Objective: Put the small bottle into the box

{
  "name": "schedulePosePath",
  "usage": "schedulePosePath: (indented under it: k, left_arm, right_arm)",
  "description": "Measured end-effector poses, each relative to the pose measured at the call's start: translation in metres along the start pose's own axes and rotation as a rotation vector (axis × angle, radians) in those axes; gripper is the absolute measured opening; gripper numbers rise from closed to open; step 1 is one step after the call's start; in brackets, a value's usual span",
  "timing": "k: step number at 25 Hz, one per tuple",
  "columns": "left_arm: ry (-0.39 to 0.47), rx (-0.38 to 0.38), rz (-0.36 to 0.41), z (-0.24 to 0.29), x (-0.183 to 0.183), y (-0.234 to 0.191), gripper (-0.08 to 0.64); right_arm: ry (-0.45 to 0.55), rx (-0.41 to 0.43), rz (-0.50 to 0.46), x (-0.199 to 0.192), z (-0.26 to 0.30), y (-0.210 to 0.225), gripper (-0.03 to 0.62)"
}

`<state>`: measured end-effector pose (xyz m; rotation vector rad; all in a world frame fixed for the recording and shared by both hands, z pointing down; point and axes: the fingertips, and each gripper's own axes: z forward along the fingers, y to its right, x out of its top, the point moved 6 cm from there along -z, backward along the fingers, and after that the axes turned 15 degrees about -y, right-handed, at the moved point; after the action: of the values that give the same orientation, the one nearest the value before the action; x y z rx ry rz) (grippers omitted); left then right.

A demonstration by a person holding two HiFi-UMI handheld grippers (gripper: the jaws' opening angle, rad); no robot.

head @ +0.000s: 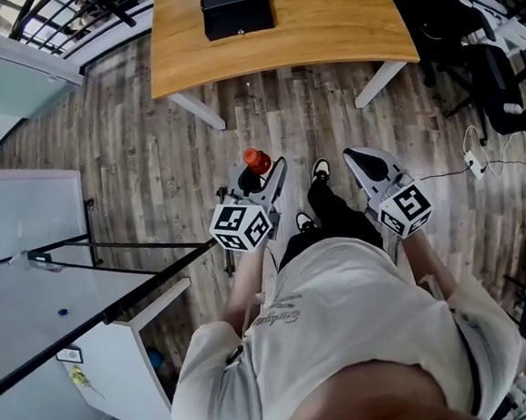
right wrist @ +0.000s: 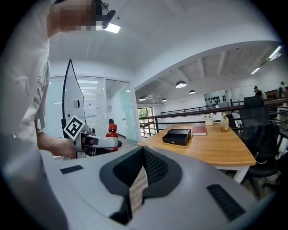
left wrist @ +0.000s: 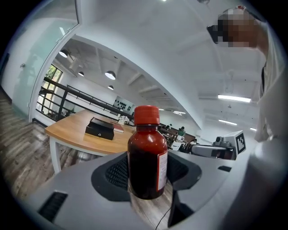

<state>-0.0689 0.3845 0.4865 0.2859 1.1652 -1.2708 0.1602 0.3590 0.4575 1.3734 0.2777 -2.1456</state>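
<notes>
The carrying step is in hand. The left gripper (head: 261,172) is clamped on the small glossy dark-red bottle (left wrist: 147,155), which stands upright between the textured black pads, with a ribbed red screw cap and a pale label down one side. It hangs over the grey-brown plank floor (head: 149,160) at the middle of the head view. That is well apart from the flat matte black rectangular box (head: 237,7), which sits top centre on the smooth honey-coloured wooden table (head: 338,24). The right gripper (right wrist: 143,155) has its jaws drawn together with nothing in them. The box's lid looks closed, so the next move likely calls for stepping up to the table and having the free right gripper lift the lid.
</notes>
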Motion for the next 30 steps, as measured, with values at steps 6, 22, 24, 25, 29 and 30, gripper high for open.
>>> schedulePosePath:
  k: [6, 22, 24, 25, 29, 30]
  left_arm:
    - [-0.009, 0.028, 0.016, 0.022, 0.044, -0.025, 0.218]
    - [0.092, -0.011, -0.021, 0.111, 0.178, -0.07, 0.218]
    - [0.102, 0.0, -0.034, 0.114, 0.182, -0.077, 0.218]
    - [0.103, 0.011, -0.039, 0.114, 0.182, -0.081, 0.218]
    - [0.087, 0.056, -0.059, 0.106, 0.174, -0.098, 0.218]
    - [0.077, 0.071, -0.051, 0.105, 0.173, -0.104, 0.218]
  right_arm:
    - [0.016, 0.047, 0.026, 0.02, 0.052, 0.041, -0.005]
    - [0.071, 0.072, -0.12, 0.103, 0.132, 0.165, -0.005]
    - [0.074, 0.083, -0.116, 0.108, 0.143, 0.174, -0.005]
    - [0.072, 0.094, -0.112, 0.109, 0.148, 0.176, -0.005]
    - [0.055, 0.154, -0.088, 0.11, 0.169, 0.168, -0.005]
    - [0.047, 0.161, -0.085, 0.111, 0.173, 0.166, -0.005]
